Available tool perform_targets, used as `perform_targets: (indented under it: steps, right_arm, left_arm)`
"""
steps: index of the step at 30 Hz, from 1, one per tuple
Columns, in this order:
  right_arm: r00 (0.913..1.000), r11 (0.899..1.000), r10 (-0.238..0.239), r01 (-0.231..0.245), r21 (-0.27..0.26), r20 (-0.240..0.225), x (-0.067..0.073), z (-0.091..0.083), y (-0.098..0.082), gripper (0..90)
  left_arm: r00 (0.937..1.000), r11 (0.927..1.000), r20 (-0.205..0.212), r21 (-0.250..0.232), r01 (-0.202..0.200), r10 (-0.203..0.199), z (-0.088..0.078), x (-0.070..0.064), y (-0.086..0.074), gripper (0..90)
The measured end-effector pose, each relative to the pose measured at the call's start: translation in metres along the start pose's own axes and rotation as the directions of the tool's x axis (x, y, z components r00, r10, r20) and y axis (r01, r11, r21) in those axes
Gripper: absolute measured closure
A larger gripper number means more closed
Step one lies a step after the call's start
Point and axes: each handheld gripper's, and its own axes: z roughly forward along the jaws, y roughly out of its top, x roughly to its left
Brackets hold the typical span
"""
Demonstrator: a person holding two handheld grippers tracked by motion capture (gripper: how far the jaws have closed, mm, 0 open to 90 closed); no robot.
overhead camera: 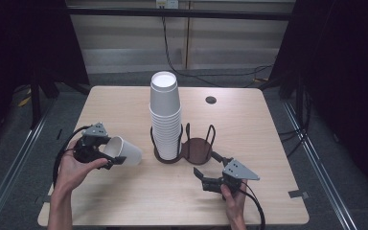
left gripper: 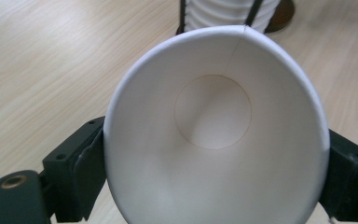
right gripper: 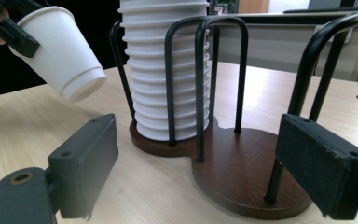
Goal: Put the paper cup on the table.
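**A:** Starting with the high view, what do you have?

**B:** I see the left gripper (overhead camera: 106,154) near the table's (overhead camera: 124,201) left edge, clamped on a white paper cup (overhead camera: 124,152). The cup lies on its side in the grip, its base pointing toward the cup holder (overhead camera: 184,148) at the middle of the table. A tall stack of paper cups (overhead camera: 165,115) stands in the holder's left ring; the right ring is bare. My right gripper (overhead camera: 202,178) sits toward the front edge, just in front of the holder, with its jaws apart and nothing between them.

**A:** And the left gripper view?

**B:** I'm looking straight into the cup's mouth (left gripper: 214,135), with its round bottom visible inside. The two black jaws press the rim from both sides. The stack's lower cups (left gripper: 233,14) and the holder's wires show along the top edge.

**A:** Right gripper view?

**B:** The jaws stand wide, clear of everything. Between them I see the holder's dark wooden base (right gripper: 242,177) and its black wire loops, with the stack (right gripper: 168,70) in the farther ring. At upper left the held cup (right gripper: 60,51) hangs tilted above the tabletop, base lowest, apart from the stack.
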Motion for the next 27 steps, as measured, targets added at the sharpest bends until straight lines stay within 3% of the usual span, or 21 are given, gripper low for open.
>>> perform_targets:
  steps: [3,6,10,15,19,21,23,26,27]
  right_arm:
    - [0.9997,1.000,-0.023,0.024,-0.020,0.010,0.001,-0.001,-0.001,12.4]
    - [0.9995,0.999,-0.029,0.030,-0.033,0.014,0.003,-0.003,-0.002,12.4]
    - [0.9990,0.998,-0.038,0.039,-0.049,0.024,0.004,-0.004,-0.002,12.4]
    - [0.9990,0.997,-0.029,0.032,-0.073,0.034,0.003,-0.006,-0.003,12.3]
    - [0.9984,0.997,-0.034,0.037,-0.072,0.044,0.004,-0.006,-0.003,12.3]
    - [0.9982,0.997,-0.034,0.038,-0.073,0.048,0.005,-0.006,-0.003,12.3]
    - [0.9980,0.996,-0.034,0.038,-0.076,0.054,0.005,-0.007,-0.004,12.3]
    - [0.9979,0.996,-0.035,0.039,-0.082,0.054,0.005,-0.007,-0.004,12.3]
    - [0.9979,0.996,-0.035,0.039,-0.082,0.055,0.005,-0.007,-0.004,12.4]
  left_arm:
    - [0.9995,0.9986,-0.031,0.053,-0.001,0.003,0.002,0.004,0.005,11.3]
    - [0.9976,0.9921,-0.053,0.119,-0.037,0.044,0.009,0.001,0.011,11.3]
    - [0.9986,0.9873,-0.037,0.156,-0.032,0.038,0.014,0.007,0.015,11.1]
    - [0.9950,0.9744,-0.093,0.224,-0.014,0.036,0.014,0.018,0.019,10.5]
    - [0.9939,0.9734,-0.104,0.229,-0.010,0.035,0.015,0.019,0.022,9.9]
    - [0.9869,0.9697,-0.159,0.244,0.016,0.023,0.018,0.020,0.022,9.3]
    - [0.9924,0.9720,-0.121,0.235,0.003,0.026,0.020,0.022,0.021,8.9]
    - [0.9879,0.9689,-0.153,0.247,0.014,0.025,0.026,0.023,0.019,8.2]
    - [0.9884,0.9723,-0.151,0.233,0.023,0.013,0.027,0.023,0.019,7.2]
